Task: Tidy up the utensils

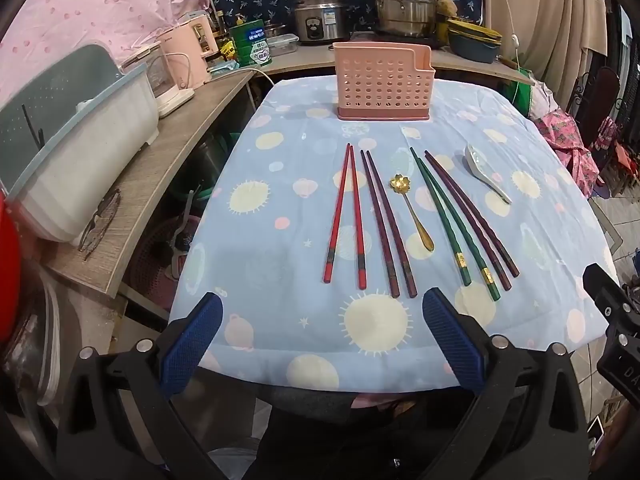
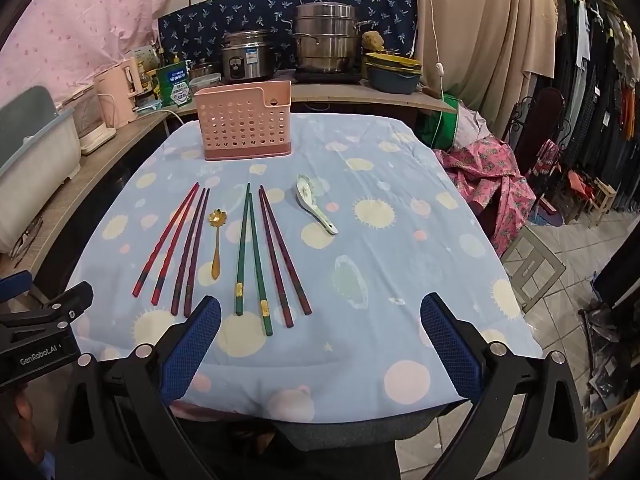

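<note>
A pink perforated utensil holder [image 1: 384, 82] [image 2: 247, 125] stands empty at the far end of the blue patterned table [image 1: 280, 320] [image 2: 400, 280]. In front of it lie red chopsticks [image 1: 346, 216] [image 2: 168, 246], dark purple chopsticks [image 1: 386, 222] [image 2: 192, 252], a gold flower spoon [image 1: 412, 210] [image 2: 216, 240], green chopsticks [image 1: 452, 220] [image 2: 250, 256], maroon chopsticks [image 1: 472, 214] [image 2: 282, 252] and a white ceramic spoon [image 1: 486, 172] [image 2: 316, 204]. My left gripper [image 1: 322, 344] is open and empty above the near table edge. My right gripper [image 2: 320, 348] is open and empty, near the chopstick ends.
A wooden counter [image 1: 152, 184] runs along the left with a dish rack [image 1: 80, 148] and a kettle [image 1: 196, 54]. A rice cooker [image 2: 246, 56] and steel steamer [image 2: 326, 38] stand behind the table. Clothes and a chair [image 2: 536, 136] are to the right.
</note>
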